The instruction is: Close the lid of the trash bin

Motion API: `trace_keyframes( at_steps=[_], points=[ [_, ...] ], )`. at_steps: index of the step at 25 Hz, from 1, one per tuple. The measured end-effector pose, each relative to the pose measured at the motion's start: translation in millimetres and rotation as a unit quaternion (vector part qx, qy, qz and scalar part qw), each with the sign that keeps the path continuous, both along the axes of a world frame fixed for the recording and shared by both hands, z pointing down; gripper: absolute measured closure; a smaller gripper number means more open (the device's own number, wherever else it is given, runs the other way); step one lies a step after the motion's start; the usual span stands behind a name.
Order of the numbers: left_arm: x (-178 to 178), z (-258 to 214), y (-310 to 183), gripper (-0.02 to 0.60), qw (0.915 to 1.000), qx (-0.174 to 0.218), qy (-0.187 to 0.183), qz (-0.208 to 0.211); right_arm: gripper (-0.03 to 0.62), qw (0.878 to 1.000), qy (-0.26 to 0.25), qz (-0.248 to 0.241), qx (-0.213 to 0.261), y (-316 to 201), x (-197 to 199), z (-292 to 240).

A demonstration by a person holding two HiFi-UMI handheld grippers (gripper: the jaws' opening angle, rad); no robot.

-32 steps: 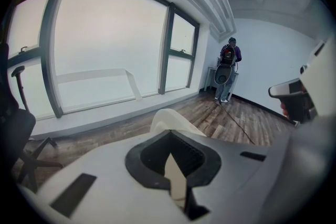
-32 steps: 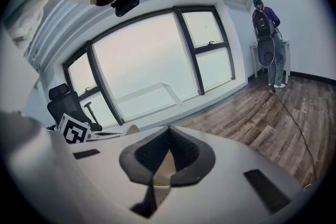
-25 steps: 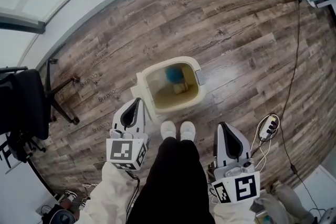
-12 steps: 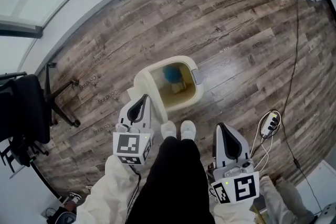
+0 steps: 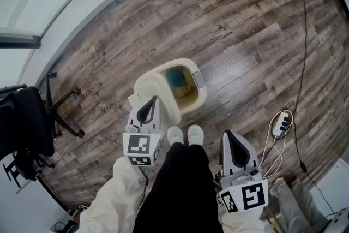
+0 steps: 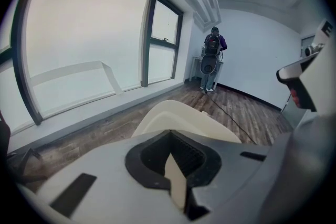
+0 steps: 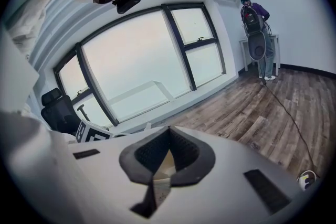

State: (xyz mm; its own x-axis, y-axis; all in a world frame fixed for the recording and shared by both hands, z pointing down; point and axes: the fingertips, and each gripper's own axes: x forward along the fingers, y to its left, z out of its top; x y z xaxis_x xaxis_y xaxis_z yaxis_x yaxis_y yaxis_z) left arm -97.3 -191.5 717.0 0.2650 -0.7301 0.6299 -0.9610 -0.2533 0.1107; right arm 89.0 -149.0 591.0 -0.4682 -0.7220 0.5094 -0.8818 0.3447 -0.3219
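A cream trash bin (image 5: 192, 96) stands on the wood floor just ahead of my feet. Its domed lid (image 5: 157, 93) is hinged at the left and leans partway over the opening. Inside, a blue object (image 5: 175, 76) still shows. My left gripper (image 5: 152, 101) is shut, and its tips rest against the lid's near side. In the left gripper view the lid (image 6: 181, 114) curves just beyond the closed jaws. My right gripper (image 5: 229, 135) is shut and empty, held low at the right, away from the bin.
A black office chair (image 5: 24, 117) stands at the left near the window wall. A power strip with white cables (image 5: 281, 129) lies on the floor at the right, and a black cable (image 5: 301, 52) runs along it. A person (image 6: 212, 57) stands at the far wall.
The lid has swung from upright at the left to further over the opening. My left gripper has moved forward with it. The right gripper has barely moved.
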Motion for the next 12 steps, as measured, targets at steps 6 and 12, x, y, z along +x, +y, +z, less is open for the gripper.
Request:
trace_keyframes(
  at_steps=[6, 12],
  points=[
    [14, 13, -8, 0.575, 0.9999, -0.008, 0.006, 0.012, 0.571, 1.0, -0.001, 0.006, -0.007, 1, 4, 6],
    [21, 28, -12, 0.575, 0.9998, -0.011, 0.01, 0.012, 0.571, 1.0, 0.001, 0.008, -0.012, 0, 6, 11]
  ],
)
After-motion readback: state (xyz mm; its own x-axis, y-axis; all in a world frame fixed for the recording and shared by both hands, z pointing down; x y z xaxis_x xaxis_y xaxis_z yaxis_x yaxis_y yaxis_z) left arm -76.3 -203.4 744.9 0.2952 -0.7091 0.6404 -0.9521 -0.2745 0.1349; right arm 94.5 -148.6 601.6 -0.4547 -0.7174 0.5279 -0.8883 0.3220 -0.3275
